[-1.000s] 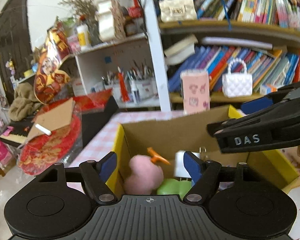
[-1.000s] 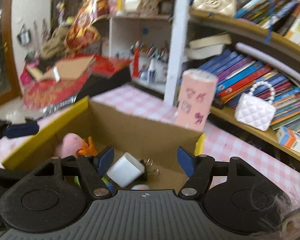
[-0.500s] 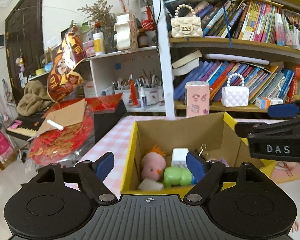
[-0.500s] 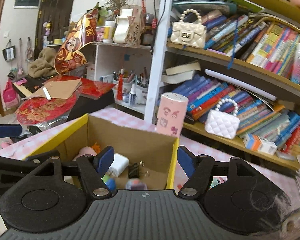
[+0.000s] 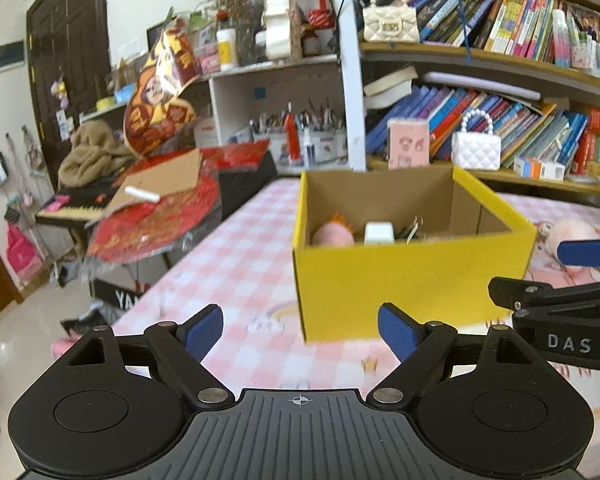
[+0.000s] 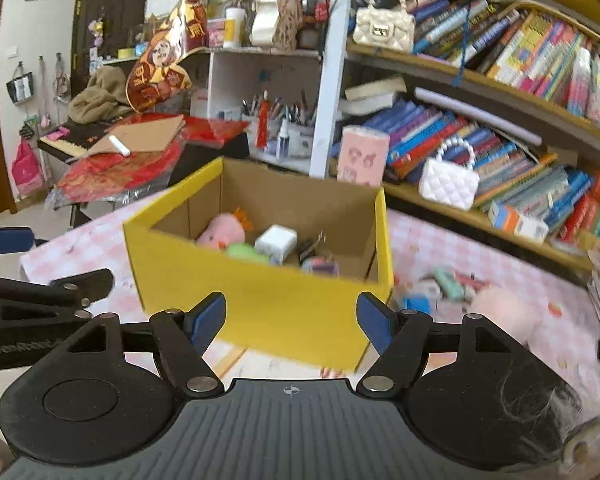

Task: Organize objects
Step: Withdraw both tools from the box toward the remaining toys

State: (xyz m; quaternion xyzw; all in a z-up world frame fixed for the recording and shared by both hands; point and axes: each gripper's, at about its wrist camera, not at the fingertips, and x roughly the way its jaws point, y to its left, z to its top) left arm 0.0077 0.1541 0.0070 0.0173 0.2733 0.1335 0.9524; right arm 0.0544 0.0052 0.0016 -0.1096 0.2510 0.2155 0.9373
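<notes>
Yellow box [image 5: 400,284] beyond empty jaws

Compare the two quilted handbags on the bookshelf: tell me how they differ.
The cream handbag sits on the upper shelf; the white handbag sits on the lower shelf, in front of slanting books. The cream handbag shows a gold clasp on its front; no clasp shows on the white handbag. The cream one is warmer in tone, the white one paler. Both are small, quilted and have a beaded loop handle.

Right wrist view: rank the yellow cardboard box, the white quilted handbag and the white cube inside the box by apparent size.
1. Yellow cardboard box
2. White quilted handbag
3. White cube
The handbag sits farther back, so its rank is unsure.
</notes>
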